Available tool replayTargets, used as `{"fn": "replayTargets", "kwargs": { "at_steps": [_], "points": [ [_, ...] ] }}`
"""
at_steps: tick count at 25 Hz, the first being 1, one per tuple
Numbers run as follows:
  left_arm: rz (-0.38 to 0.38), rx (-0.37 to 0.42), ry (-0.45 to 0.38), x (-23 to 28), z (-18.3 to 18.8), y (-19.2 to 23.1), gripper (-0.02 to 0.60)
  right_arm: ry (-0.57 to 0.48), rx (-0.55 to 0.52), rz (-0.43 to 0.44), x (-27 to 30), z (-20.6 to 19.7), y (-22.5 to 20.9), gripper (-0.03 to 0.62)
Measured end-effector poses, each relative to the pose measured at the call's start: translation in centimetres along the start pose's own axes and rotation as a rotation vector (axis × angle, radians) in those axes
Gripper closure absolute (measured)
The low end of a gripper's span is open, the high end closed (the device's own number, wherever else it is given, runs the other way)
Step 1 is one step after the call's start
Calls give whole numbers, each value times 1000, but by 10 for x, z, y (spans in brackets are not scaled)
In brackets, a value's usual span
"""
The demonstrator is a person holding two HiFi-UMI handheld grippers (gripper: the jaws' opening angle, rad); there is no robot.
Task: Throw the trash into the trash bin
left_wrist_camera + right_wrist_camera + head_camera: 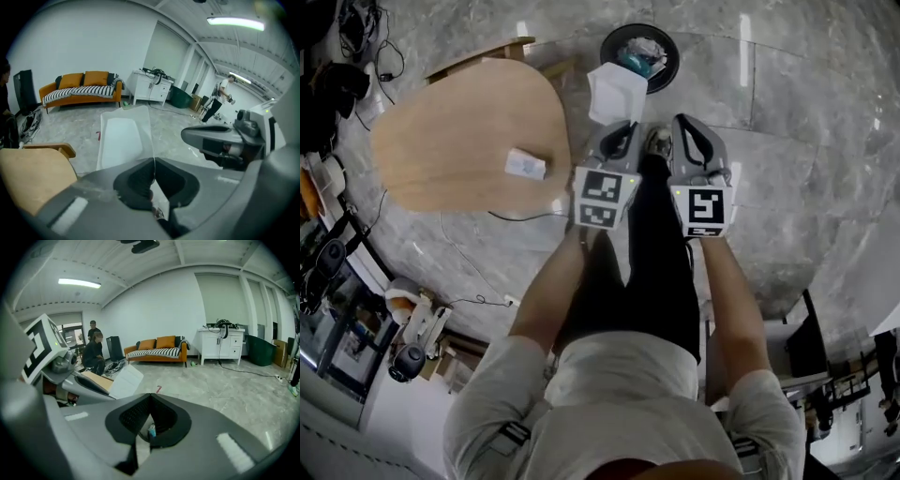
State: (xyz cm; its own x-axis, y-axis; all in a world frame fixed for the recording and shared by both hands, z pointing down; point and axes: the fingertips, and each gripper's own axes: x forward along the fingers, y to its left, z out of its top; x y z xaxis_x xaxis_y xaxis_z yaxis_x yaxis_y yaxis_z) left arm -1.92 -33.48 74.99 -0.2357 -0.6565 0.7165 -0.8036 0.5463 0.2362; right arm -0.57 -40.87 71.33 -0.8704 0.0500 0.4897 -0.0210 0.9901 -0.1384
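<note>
So right now my left tool (623, 128) is pinched shut on the thin near lip of the white translucent plastic tray (617, 91). The tray pokes out toward the round black trash bin (671, 58). From the head view its far edge overlaps the bin's near rim, but most of it sits on my side of the bin, and I can't tell how high above the rim it is. My right tool (687, 124) is clamped fully together with nothing in it, just beside the left one and also short of the bin. What worries me is that the grip is on one flimsy lip only, so the tray could pivot or slide out if I swing it. If I let go from here, I reckon it lands on the floor in front of the bin, or clips the rim and bounces off. The bin already has crumpled white and teal stuff in it, so the tray might perch on top or jam across the opening instead of dropping in. It also looks light, so it could sail sideways on release. The tools are close enough together that opening the left one might bump the right. There's also a small white packet (525, 165) on the oval wooden tabletop (441, 141), well off to the left of the bin, which would be easy to forget.
</note>
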Motion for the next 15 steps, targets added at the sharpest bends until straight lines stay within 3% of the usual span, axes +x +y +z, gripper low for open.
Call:
{"fn": "replayTargets", "kwargs": {
  "at_steps": [4,15],
  "points": [
    [-1,3,87,28,-42,9,560,72,14,26,18,-42,-1,586],
    [5,39,238,160,-118,61,560,161,55,-13,48,-85,-36,586]
  ]
}}
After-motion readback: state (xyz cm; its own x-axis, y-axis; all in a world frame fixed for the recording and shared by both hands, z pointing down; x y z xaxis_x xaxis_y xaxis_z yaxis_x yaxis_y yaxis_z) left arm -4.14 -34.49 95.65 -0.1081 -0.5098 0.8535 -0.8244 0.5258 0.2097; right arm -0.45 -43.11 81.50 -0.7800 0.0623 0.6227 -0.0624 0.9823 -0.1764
